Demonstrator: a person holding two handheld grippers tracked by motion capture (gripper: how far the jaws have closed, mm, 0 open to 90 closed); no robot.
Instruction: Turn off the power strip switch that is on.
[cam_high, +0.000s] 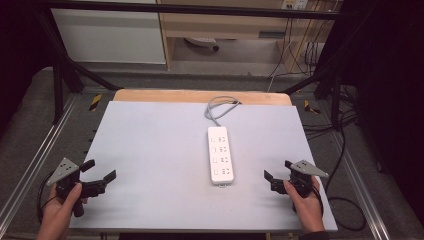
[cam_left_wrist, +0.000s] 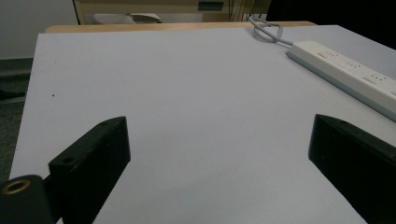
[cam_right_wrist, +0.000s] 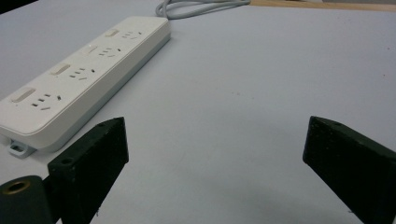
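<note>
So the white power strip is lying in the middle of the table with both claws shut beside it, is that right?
Not quite: both claws are open. The left claw and right claw have their jaws spread in the high view, either side of the white power strip.

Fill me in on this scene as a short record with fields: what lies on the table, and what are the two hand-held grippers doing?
Surface: grey table top
Main thing: white power strip, lying flat near the middle, long side running away from the person
Sockets: four sets along the top, nothing plugged in
Cable: grey cord, looped at the far end of the strip
Left hand-held gripper: open, nothing between its jaws, near the table's front left
Right hand-held gripper: open, nothing between its jaws, just right of the strip's near end
Contact: neither touches the strip
</note>
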